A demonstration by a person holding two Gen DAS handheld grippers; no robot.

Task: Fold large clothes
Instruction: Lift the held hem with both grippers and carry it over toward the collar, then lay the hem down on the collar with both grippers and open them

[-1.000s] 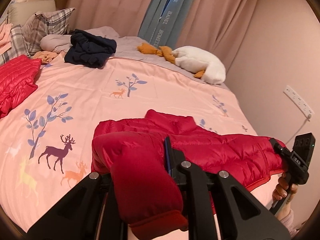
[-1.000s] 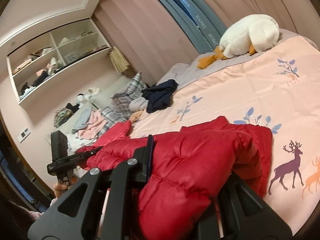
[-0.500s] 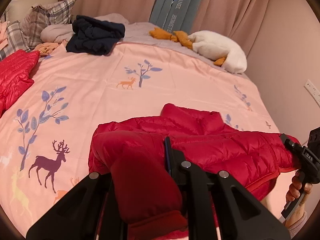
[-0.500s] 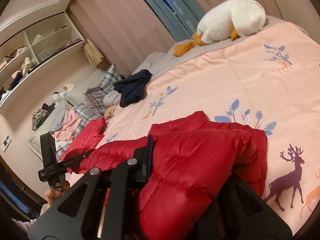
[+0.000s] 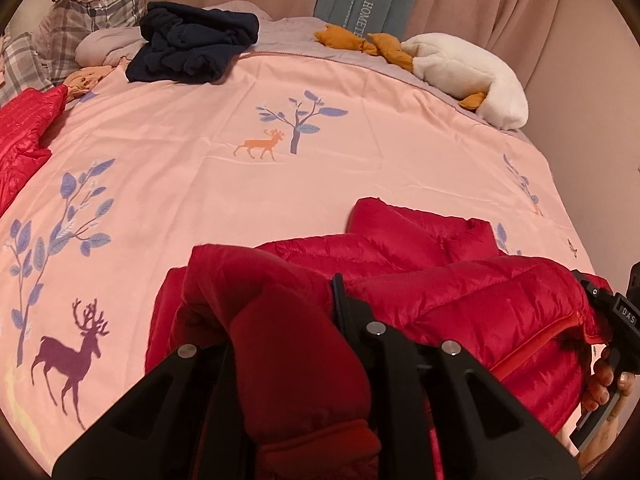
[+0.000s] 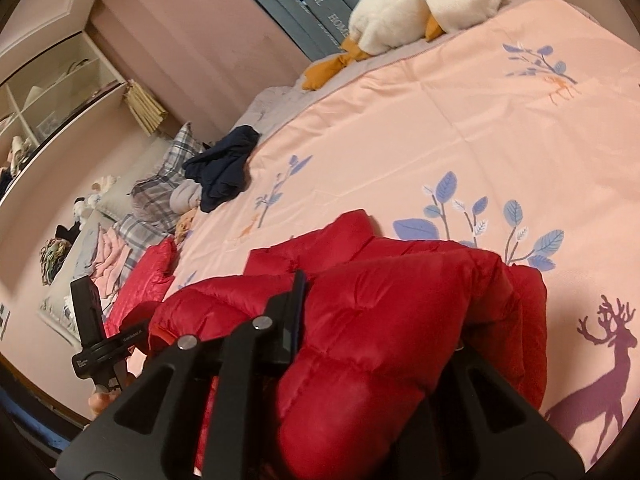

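Red quilted down jacket (image 5: pixel 460 300) is lying across the near edge of the pink bedspread printed with deer and blue leaves (image 5: pixel 280 184), and both ends of it are being held up off the cloth. Nearest the left camera, the left gripper (image 5: pixel 296 344) is clenching a puffy sleeve, whose ribbed cuff is hanging down between the black fingers; in the right view the same tool (image 6: pixel 116 344) is showing at the jacket's far end. The right gripper (image 6: pixel 360 344) is likewise clamping a thick quilted bundle at the other end, and it is appearing at the edge of the left view (image 5: pixel 608 312) with the person's hand beneath it. Between the two grips the body of the jacket is sagging onto the bed, with a collar or flap poking out beyond the fold. Judging from this, the risk is that slick, springy down fabric is slipping out of one grip as the ends are carried over, or that the hanging sleeve is bunching underneath and leaving a lumpy, uneven fold. Further off, a second red quilted garment (image 5: pixel 24 136) is lying at the left side, then a crumpled navy garment (image 5: pixel 192 48) beside plaid pillows (image 5: pixel 92 12), and a white plush goose with orange feet (image 5: pixel 472 76) is resting against the curtains.
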